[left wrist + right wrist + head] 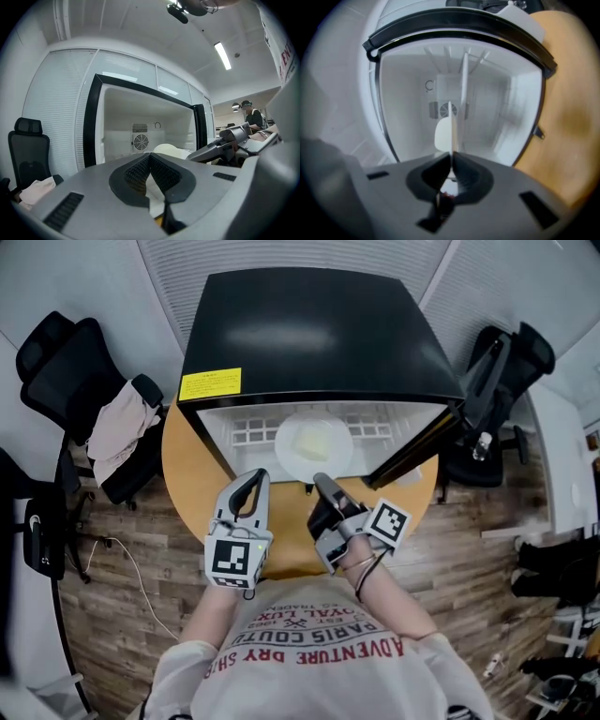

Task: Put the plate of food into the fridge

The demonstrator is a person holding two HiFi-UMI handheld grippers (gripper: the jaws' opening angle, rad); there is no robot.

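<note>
A white plate (pixel 314 444) with pale yellow food (pixel 315 438) lies on the floor of the open black fridge (pixel 309 334), just inside its front edge. My right gripper (pixel 321 482) reaches the plate's near rim. In the right gripper view the plate (pixel 445 131) stands edge-on, and my right gripper (pixel 452 154) is shut on its rim. My left gripper (pixel 253 476) hovers at the fridge's front left, a little short of the plate. Its own view shows the left gripper (pixel 149 157) shut with nothing in it, and the plate (pixel 171 150) beyond.
The fridge stands on a round wooden table (pixel 187 456), its door (pixel 412 446) swung open to the right. A black office chair (pixel 75 381) draped with cloth (pixel 117 432) stands left, another chair (pixel 497 381) right. A fan grille (pixel 140 142) marks the fridge's back wall.
</note>
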